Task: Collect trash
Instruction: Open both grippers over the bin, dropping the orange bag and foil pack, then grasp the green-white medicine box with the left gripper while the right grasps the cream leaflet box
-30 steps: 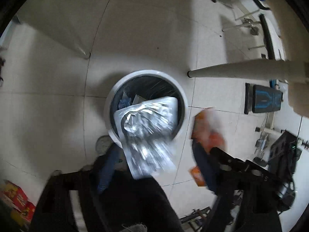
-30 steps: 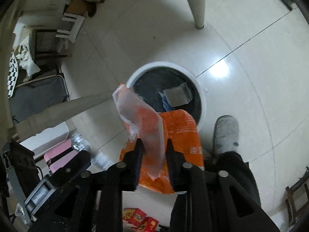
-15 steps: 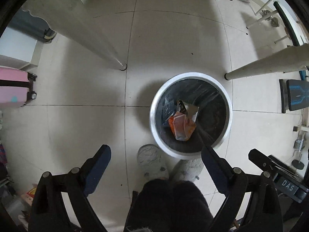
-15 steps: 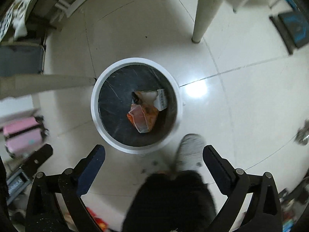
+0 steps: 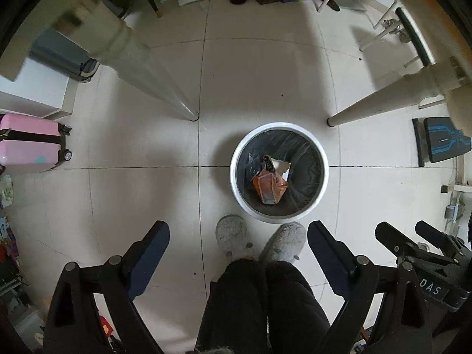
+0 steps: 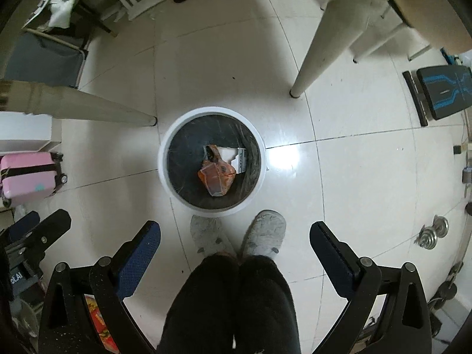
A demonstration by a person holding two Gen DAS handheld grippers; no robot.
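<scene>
A round white trash bin (image 5: pixel 236 159) with a black liner stands on the tiled floor; it also shows in the right wrist view (image 6: pixel 161 159). Inside lie an orange wrapper (image 5: pixel 270 187) (image 6: pixel 216 177) and a white carton (image 5: pixel 280 165) (image 6: pixel 233 155). My left gripper (image 5: pixel 238 237) is open and empty, high above the floor near the bin. My right gripper (image 6: pixel 234 236) is open and empty, also high above the bin. The right gripper's body (image 5: pixel 419 253) shows at the lower right of the left wrist view.
The person's grey slippers (image 5: pixel 233 240) (image 6: pixel 265 230) and black trousers stand just in front of the bin. Two cream table legs (image 5: pixel 165 88) (image 5: pixel 380 100) flank the bin. A pink suitcase (image 5: pixel 26 143) is at the left, a black-and-blue device (image 5: pixel 442 143) at the right.
Both grippers opened and dropped the silver bag and the orange wrapper into the bin, then rose higher above it. The bin now looks smaller and both slippers are visible.
</scene>
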